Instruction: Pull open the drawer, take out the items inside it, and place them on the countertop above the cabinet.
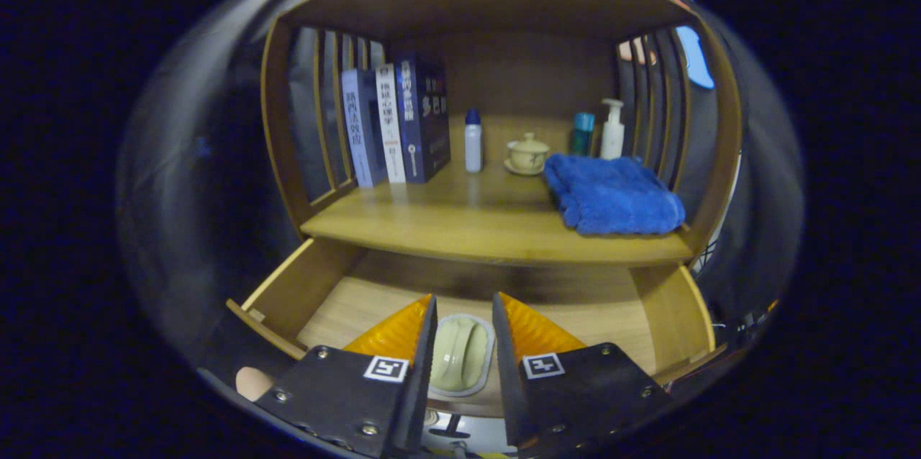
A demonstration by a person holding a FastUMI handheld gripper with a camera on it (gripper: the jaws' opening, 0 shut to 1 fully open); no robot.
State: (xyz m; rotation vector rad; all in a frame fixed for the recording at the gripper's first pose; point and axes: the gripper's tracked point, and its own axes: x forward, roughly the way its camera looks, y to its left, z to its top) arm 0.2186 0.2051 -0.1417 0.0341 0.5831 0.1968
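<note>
The drawer (316,286) is pulled out. Inside lies a pale green dish (460,355), right between the fingers of the hand-held gripper (463,333). The fingers look a little apart, maybe not touching it. A blue towel (611,196) rests on the bench (460,221) above.

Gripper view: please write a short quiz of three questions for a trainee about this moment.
1. True or false: the drawer is already pulled open.
2. What lies between the fingers of the gripper?
A. a blue towel
B. a pale green soap dish
C. a book
3. Fill in: the blue towel lies on the ___ above the drawer.

Key
1. True.
2. B: the soap dish lies in the drawer; the open fingers flank it without pressing on it.
3. Countertop.
</note>
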